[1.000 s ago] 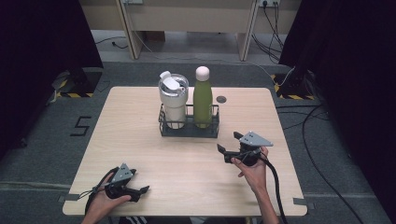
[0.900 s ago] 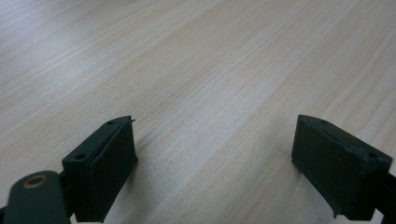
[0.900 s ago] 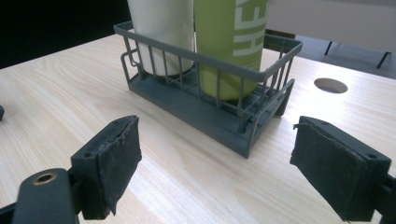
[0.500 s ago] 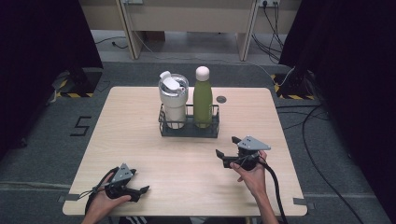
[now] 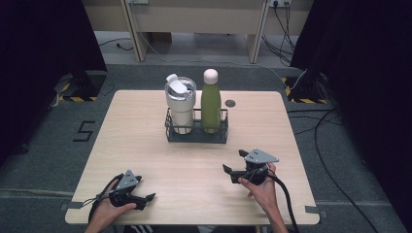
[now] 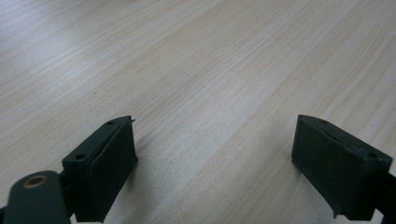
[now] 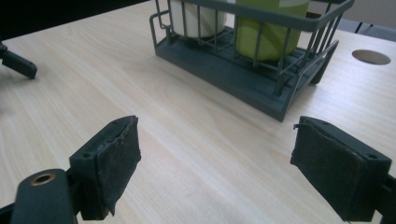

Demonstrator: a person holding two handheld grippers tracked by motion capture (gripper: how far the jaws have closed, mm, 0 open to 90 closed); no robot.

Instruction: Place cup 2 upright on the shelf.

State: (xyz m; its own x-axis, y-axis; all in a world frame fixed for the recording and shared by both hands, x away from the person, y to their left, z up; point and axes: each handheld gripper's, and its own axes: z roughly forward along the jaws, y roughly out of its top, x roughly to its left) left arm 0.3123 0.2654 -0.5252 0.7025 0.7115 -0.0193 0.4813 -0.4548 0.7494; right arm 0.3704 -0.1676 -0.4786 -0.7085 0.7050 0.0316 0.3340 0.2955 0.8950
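Bottle (image 7: 271, 28) top cropped behind rack (image 7: 261, 70) bars

Matt pale wood-grain table (image 5: 145, 141)

bench (image 5: 145, 141): pale wood, fine straight grain
rack (image 5: 196, 134): dark grey wire
bottle (image 5: 211, 102): olive green, pale pink cap
tumbler (image 5: 180, 103): white, with a clear lid
left gripper (image 5: 145, 198): black, grey top plate
right gripper (image 5: 234, 162): black, grey top plate
floor (image 5: 58, 145): grey carpet, a white "5" marked on it
tape (image 5: 297, 92): yellow and black stripes
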